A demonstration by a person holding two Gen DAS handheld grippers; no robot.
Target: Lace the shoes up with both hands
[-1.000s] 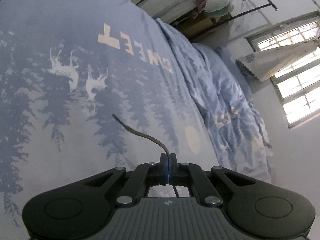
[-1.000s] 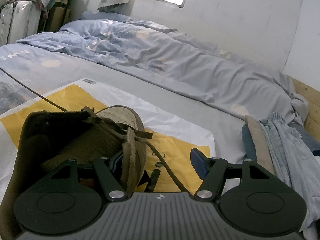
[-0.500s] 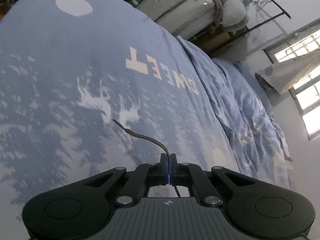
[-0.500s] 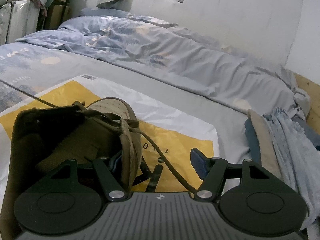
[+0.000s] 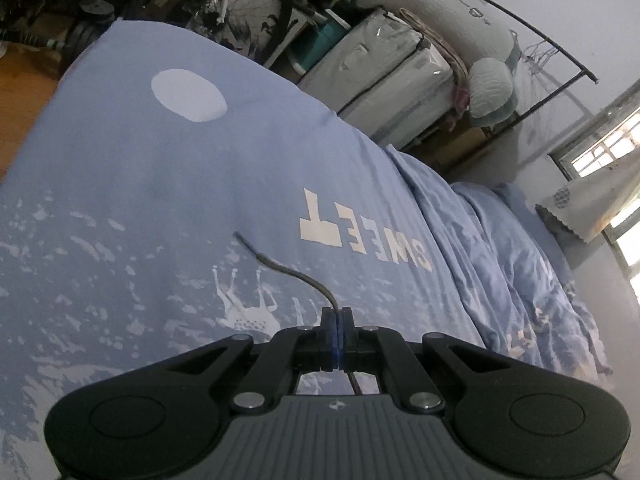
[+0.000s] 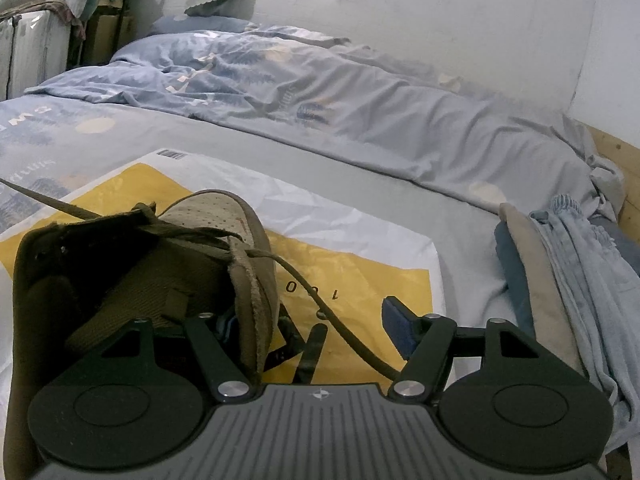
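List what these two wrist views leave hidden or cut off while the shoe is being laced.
- Right wrist view: the shoe heel and sole, behind the right claw body.
- Right wrist view: the taut lace runs off the left edge.
- Left wrist view: no shoe; the lace end vanishes between the left claw pads.

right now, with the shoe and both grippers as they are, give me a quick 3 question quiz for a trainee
1. True or false: the left gripper is shut on the shoelace end.
2. What does the olive shoe rest on? A) bare wooden floor B) yellow and white bag C) folded jeans
3. Fill in: the right gripper has its jaws ____.

Key: 1 true. 2 B. 3 open, with one finger inside the shoe's opening and the blue pad of the other outside it.
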